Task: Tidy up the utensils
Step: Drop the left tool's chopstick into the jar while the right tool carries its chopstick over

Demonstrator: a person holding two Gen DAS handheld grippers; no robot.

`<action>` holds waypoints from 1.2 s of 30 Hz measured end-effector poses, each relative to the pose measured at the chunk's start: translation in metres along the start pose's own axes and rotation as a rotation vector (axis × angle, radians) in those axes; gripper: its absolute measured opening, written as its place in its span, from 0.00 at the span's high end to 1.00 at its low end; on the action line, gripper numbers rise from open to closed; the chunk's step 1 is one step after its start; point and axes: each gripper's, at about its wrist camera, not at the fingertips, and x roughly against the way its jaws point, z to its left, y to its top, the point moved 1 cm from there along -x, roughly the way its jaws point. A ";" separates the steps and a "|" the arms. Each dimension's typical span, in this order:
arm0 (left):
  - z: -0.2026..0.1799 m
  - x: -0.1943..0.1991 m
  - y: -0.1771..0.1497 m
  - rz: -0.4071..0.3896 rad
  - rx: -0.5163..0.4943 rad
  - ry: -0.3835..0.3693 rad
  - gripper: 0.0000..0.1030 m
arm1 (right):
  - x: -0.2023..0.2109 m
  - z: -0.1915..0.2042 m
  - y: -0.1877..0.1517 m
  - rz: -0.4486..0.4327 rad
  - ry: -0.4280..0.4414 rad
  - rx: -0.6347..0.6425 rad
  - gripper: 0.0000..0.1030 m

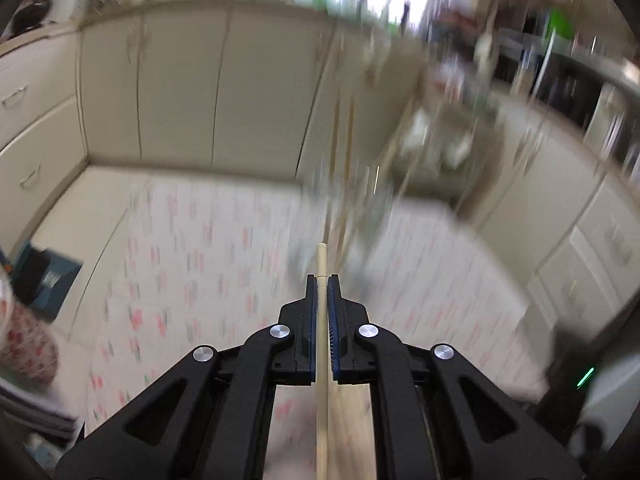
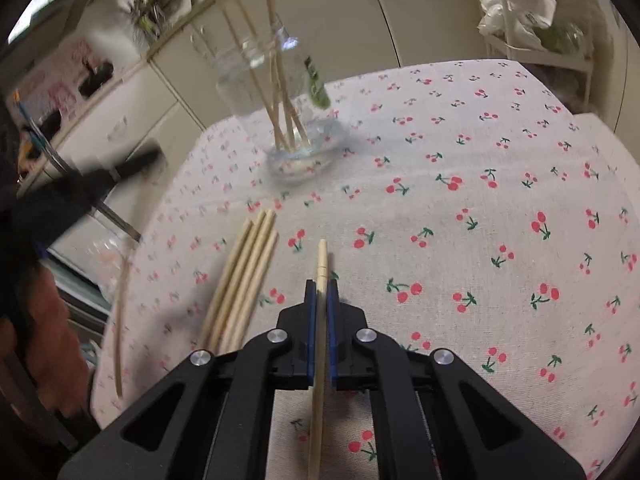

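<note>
My left gripper [image 1: 322,280] is shut on a wooden chopstick [image 1: 321,340] that runs between the pads and past the tips; this view is blurred by motion. My right gripper [image 2: 321,284] is shut on another wooden chopstick [image 2: 320,320], held above the cherry-print tablecloth [image 2: 460,220]. A clear glass jar [image 2: 284,100] with several chopsticks standing in it is ahead of the right gripper, tilted in view. A bundle of several loose chopsticks [image 2: 244,276] lies on the cloth just left of the right gripper. The jar shows as a blur in the left wrist view [image 1: 348,208].
One chopstick [image 2: 120,320] hangs near the table's left edge. The other gripper's black body [image 2: 80,192] is at the left of the right wrist view. Cream cabinets [image 1: 180,92] stand behind the table. A wire rack with white bags [image 2: 528,12] is at the far right.
</note>
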 end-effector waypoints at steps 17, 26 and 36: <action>-0.011 -0.003 0.125 -0.535 0.209 0.003 0.95 | 0.019 -0.015 0.009 -0.147 0.068 -0.113 0.94; -0.015 -0.038 0.140 -0.627 0.206 0.069 0.95 | 0.019 -0.021 0.008 -0.152 0.079 -0.146 0.94; -0.018 -0.068 0.108 -0.615 0.160 0.102 0.95 | 0.019 -0.024 0.009 -0.155 0.082 -0.157 0.94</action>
